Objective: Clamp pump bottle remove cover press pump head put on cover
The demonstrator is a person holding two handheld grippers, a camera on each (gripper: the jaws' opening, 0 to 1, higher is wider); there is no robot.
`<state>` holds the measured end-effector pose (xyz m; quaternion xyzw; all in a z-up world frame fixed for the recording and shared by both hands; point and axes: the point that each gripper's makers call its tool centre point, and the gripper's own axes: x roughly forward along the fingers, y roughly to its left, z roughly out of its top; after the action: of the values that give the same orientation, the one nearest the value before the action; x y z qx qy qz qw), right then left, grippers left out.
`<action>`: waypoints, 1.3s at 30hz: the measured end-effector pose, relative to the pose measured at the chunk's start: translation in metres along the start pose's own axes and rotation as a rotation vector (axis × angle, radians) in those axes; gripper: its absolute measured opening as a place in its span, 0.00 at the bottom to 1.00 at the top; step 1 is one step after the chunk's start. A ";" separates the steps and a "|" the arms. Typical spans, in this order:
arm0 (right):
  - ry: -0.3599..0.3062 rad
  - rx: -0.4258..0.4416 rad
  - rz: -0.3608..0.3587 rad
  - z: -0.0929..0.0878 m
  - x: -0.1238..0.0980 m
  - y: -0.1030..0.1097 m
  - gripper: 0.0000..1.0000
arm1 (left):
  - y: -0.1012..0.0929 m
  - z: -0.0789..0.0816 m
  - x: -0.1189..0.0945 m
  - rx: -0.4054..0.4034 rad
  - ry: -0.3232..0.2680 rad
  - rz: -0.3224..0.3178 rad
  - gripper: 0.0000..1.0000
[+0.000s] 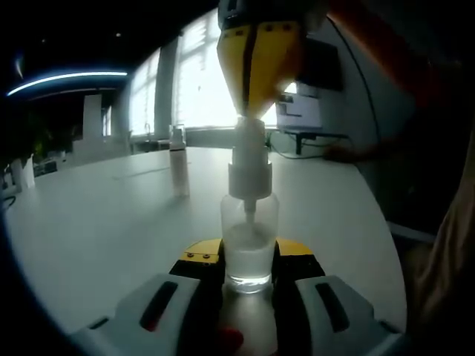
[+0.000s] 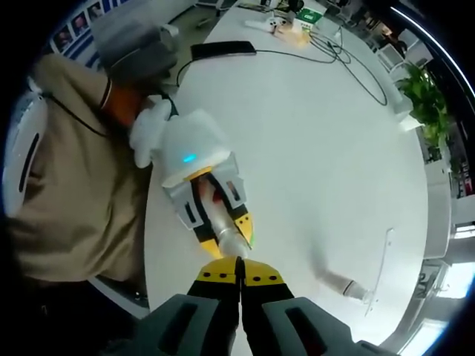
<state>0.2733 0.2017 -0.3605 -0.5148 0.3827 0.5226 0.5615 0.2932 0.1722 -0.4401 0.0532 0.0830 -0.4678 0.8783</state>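
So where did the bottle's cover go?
In the left gripper view, the clear cover stands upright on the white table, left of and beyond the clamped pump bottle.

Table (image 2: 312, 148) mostly open in the middle, wide clear run across it. Obstacles: left gripper (image 2: 236, 236) clamped on pump bottle (image 1: 249, 237) near the person-side edge, right gripper (image 1: 256, 111) closed right on top of the pump head, so no way in from above. Loose cover (image 2: 343, 284) lies well apart toward the other edge. Cable (image 2: 326, 55), phone (image 2: 223, 49) and clutter crowd the far end.
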 end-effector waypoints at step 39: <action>0.006 0.019 0.006 -0.001 0.004 0.001 0.00 | 0.000 0.000 0.000 -0.001 0.000 -0.002 0.15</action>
<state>0.2733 0.2013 -0.3647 -0.5099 0.3908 0.5190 0.5639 0.2935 0.1721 -0.4403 0.0528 0.0832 -0.4687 0.8779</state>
